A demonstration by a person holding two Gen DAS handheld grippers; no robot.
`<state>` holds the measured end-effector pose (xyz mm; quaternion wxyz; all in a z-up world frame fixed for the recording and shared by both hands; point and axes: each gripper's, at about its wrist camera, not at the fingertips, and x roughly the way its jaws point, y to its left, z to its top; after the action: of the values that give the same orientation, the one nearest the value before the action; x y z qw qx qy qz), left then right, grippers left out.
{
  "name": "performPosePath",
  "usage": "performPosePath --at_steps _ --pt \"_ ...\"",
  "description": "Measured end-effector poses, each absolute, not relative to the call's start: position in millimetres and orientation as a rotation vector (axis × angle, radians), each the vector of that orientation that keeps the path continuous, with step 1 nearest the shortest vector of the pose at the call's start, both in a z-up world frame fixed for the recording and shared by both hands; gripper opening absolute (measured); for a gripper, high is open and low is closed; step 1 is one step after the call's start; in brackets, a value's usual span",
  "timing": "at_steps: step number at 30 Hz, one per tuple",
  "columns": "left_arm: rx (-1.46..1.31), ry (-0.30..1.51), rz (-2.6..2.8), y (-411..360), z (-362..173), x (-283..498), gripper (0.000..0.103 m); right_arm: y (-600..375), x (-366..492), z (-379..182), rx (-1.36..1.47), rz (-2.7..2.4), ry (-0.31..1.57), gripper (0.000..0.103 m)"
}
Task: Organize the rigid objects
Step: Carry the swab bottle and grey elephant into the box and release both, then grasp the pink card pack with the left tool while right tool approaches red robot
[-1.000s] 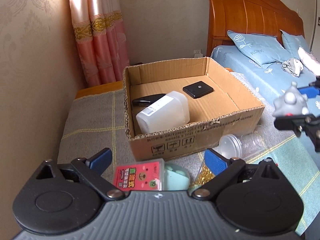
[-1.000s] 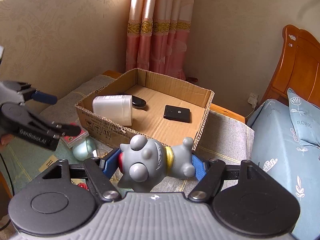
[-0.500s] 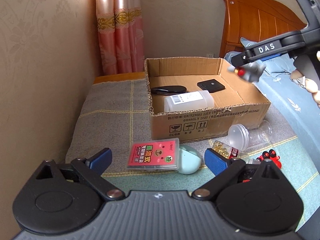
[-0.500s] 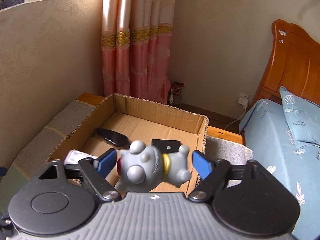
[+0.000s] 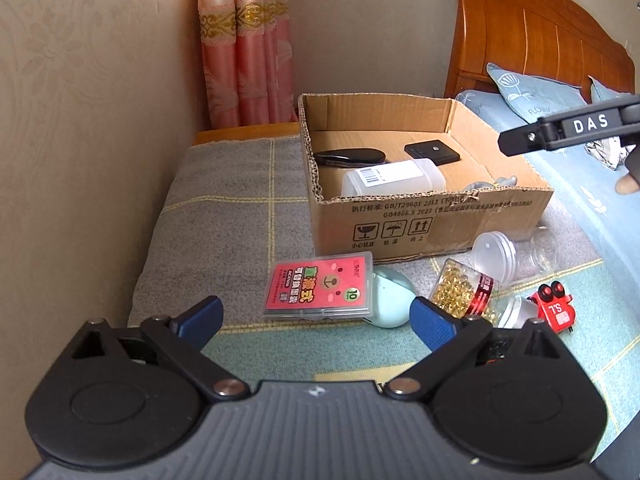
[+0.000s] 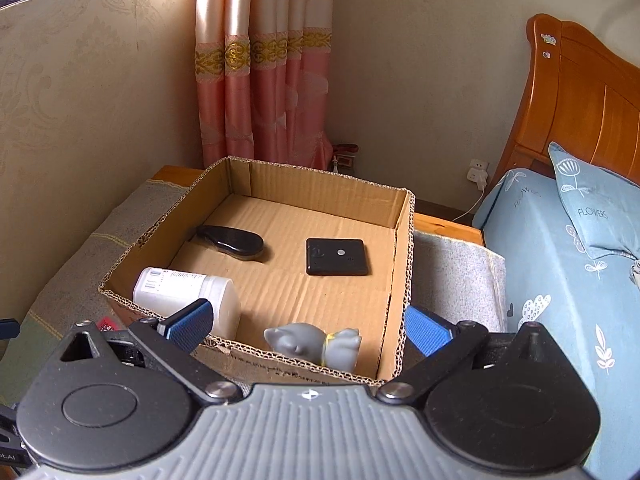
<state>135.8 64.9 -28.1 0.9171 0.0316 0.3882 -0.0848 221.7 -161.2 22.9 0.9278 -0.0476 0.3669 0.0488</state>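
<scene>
A cardboard box holds a white bottle, a black oval object, a black square pad and a grey toy figure lying in its near corner. My right gripper is open and empty just above the toy. My left gripper is open and empty, low over a red card case that rests on a pale blue round object.
On the cloth before the box lie a clear jar, a packet of gold pins and a red toy. A wall runs along the left. A bed with blue pillows lies to the right.
My right gripper opened and let go of the grey toy, which now lies in the box. My left gripper pulled back from the box.
</scene>
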Motion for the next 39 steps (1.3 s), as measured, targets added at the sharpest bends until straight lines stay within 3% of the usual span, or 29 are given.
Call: performPosePath --at_steps 11,25,39 --pt "0.083 0.825 -0.170 63.5 -30.6 134.5 0.099 -169.9 184.7 -1.6 -0.071 0.030 0.818 0.103" --pt "0.118 0.913 -0.186 59.1 -53.2 139.7 0.100 -176.3 132.7 -77.1 -0.119 -0.031 0.998 0.103" --pt "0.091 0.911 -0.234 57.9 -61.1 195.3 0.100 -190.8 134.1 -95.3 -0.029 0.007 0.975 0.103"
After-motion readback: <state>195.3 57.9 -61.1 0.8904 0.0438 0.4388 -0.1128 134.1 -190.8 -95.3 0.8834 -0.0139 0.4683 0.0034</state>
